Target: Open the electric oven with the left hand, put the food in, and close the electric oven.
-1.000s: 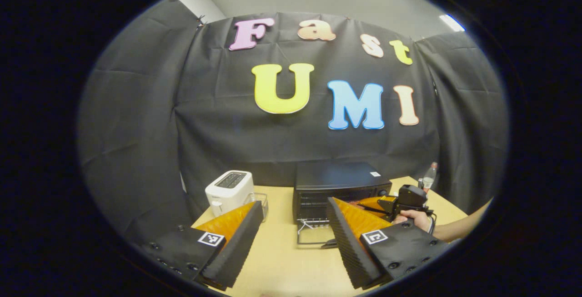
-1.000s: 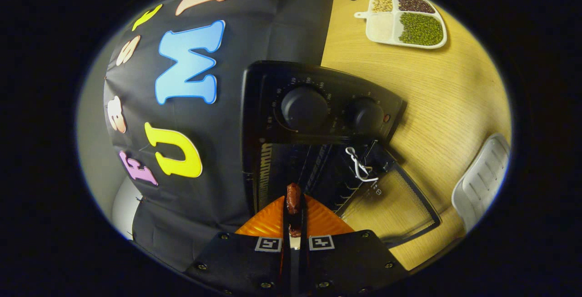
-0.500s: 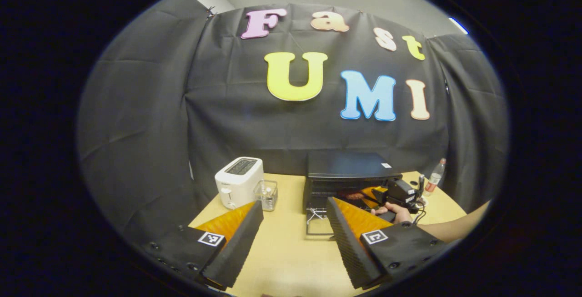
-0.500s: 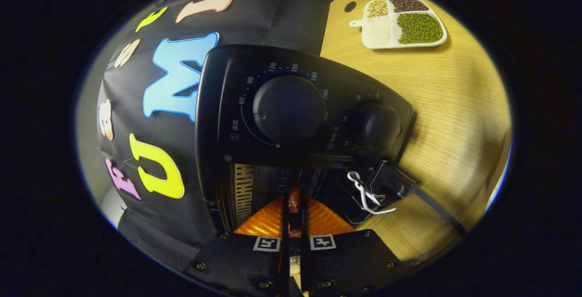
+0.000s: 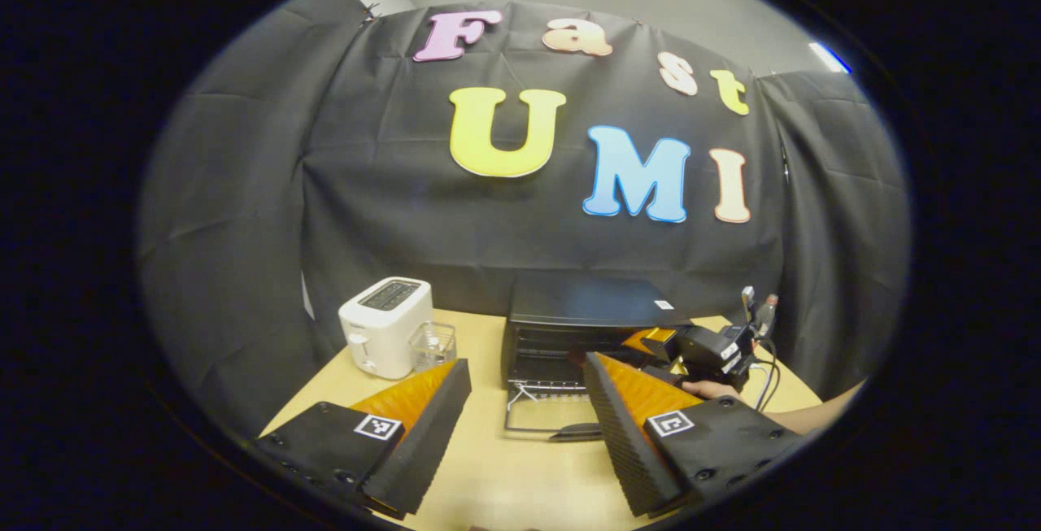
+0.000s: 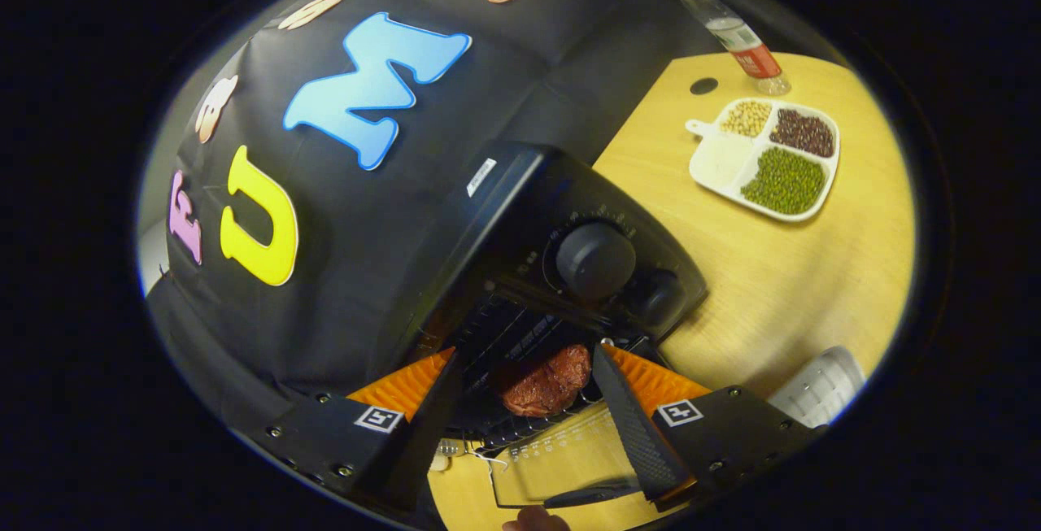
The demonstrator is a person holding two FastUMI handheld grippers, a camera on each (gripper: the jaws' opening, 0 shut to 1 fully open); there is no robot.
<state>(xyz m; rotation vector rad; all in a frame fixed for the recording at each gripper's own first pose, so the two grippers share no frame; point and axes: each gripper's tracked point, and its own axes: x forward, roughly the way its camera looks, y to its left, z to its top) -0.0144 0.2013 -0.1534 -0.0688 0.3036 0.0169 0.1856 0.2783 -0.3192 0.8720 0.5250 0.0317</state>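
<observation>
Toaster [image 5: 385, 326] and divided tray [image 6: 764, 158] flank the oven [image 5: 581, 328].

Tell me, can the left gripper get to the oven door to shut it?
Probably yes. The left gripper is open and the lowered door lies straight ahead over bare table, though the right gripper hovers beside the oven.

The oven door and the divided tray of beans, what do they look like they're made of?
The oven door looks like clear glass in a dark frame: the wood table shows through it, and pale printed dots edge the pane. The divided tray looks like smooth white plastic or melamine, matte, with rounded rims and a small handle tab; ceramic can't be ruled out.
</observation>
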